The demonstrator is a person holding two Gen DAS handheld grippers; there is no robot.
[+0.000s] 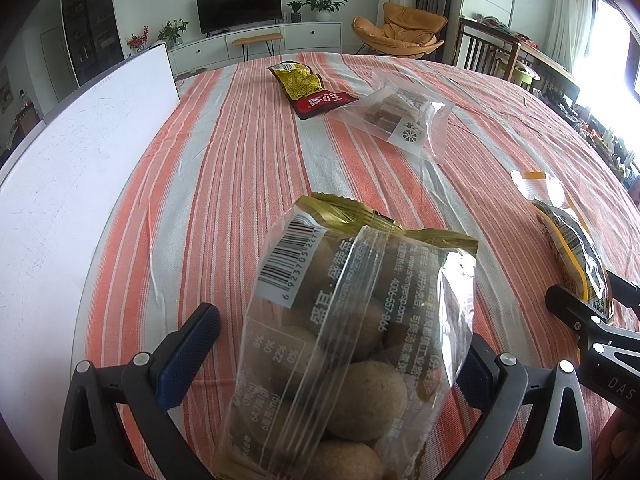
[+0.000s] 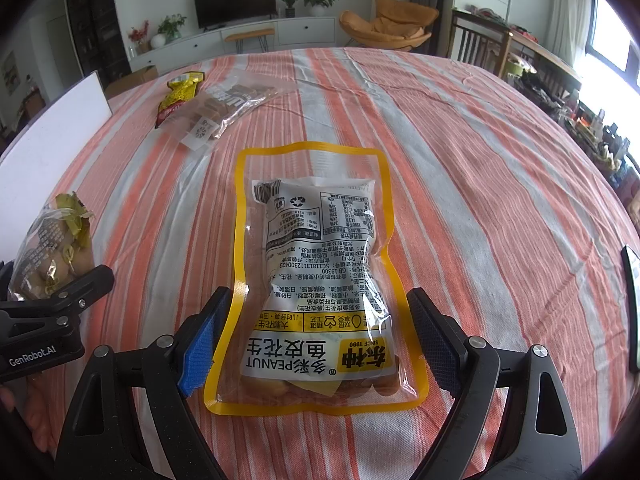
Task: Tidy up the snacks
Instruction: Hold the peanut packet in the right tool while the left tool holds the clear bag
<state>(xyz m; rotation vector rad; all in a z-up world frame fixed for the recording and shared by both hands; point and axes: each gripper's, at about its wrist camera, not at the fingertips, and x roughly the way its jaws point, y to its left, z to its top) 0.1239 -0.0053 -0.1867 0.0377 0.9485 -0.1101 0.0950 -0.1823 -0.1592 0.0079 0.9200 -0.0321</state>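
A clear gold-trimmed bag of round brown snacks (image 1: 352,320) sits between the fingers of my left gripper (image 1: 344,336). Its right side is against the right pad, while striped cloth shows between it and the left pad (image 1: 188,352); the jaws stand wide. A yellow-bordered peanut bag (image 2: 316,272) lies flat on the striped tablecloth (image 2: 480,200) between the fingers of my right gripper (image 2: 320,300). The left pad touches the bag's yellow edge and the right pad stands apart from it. The right wrist view shows the round-snack bag (image 2: 52,240) at far left.
A red and yellow packet (image 1: 308,88) and a clear bag of brown blocks (image 1: 396,116) lie at the far side of the table. A white board (image 1: 80,152) borders the left. A dark flat object (image 2: 632,312) lies at the right edge.
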